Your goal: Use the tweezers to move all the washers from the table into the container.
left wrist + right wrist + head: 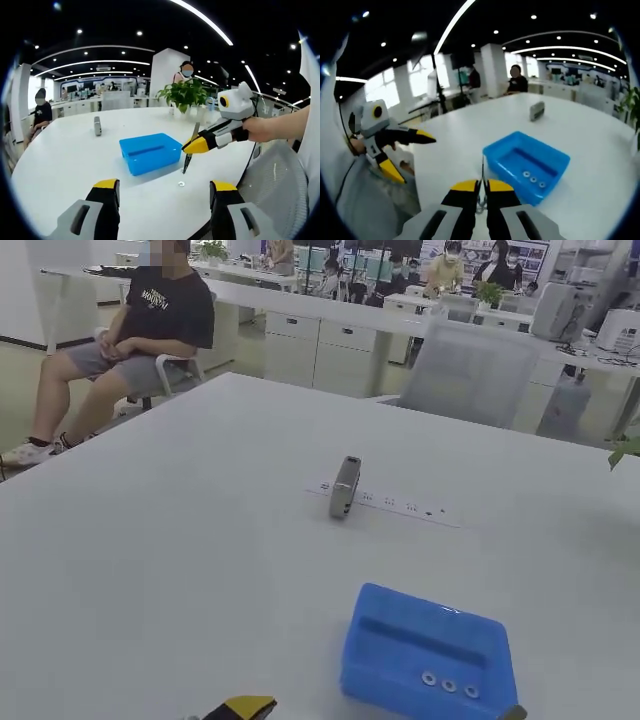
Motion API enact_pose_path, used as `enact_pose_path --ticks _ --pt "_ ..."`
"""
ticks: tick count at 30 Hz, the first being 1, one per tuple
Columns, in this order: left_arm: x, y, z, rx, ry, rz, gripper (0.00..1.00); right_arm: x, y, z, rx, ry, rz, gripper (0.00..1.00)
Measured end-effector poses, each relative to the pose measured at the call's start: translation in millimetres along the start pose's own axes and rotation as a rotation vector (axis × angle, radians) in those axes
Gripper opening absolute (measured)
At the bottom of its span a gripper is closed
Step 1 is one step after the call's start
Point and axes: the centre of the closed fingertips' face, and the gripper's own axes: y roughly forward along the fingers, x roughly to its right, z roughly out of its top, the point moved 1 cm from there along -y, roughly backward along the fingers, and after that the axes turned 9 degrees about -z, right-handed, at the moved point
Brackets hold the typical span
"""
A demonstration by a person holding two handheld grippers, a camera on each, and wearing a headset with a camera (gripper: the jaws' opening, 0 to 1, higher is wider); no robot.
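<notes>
Right gripper (481, 188) is clamped shut on one pair of tweezers (186, 162), tips pointing down over the table (580, 135). Left gripper (164, 187) holds nothing, jaws spread wide. There are four washers. One loose washer (181, 184) lies on the table just below the tweezer tips, beside the container. One blue container (517, 186) holds three washers (533, 179) in a row near one wall. Farther off is one gray device (345, 485) on a power strip (405, 506).

A grey adapter (345, 486) stands on a white power strip (410, 507), grey chair (470, 370) behind.
</notes>
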Motion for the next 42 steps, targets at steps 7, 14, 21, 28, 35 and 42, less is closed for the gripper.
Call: enact_pose_path --ticks 7,14,21,28,35,42 --pt "-0.1 -0.1 0.6 0.004 0.001 0.000 0.74 11.6 1.2 29.1 0.063 0.008 -0.007 0.02" --pt "-0.3 -0.2 0.8 0.005 0.000 0.001 0.74 23.7 12.0 52.4 0.100 0.004 -0.015 0.02" --pt "-1.1 -0.3 0.9 0.007 -0.003 0.004 0.74 31.9 29.5 67.5 0.104 -0.020 -0.014 0.02" --pt "-2.1 -0.7 1.6 0.010 -0.003 0.007 0.74 40.8 56.3 68.1 0.073 -0.031 -0.012 0.02" --pt "-2.7 -1.1 1.3 0.011 -0.007 0.010 0.74 52.4 79.7 54.5 0.016 -0.024 -0.017 0.02" --pt "-2.5 -0.6 0.2 0.005 -0.008 0.006 0.73 60.0 93.0 43.0 -0.029 -0.026 -0.026 0.02"
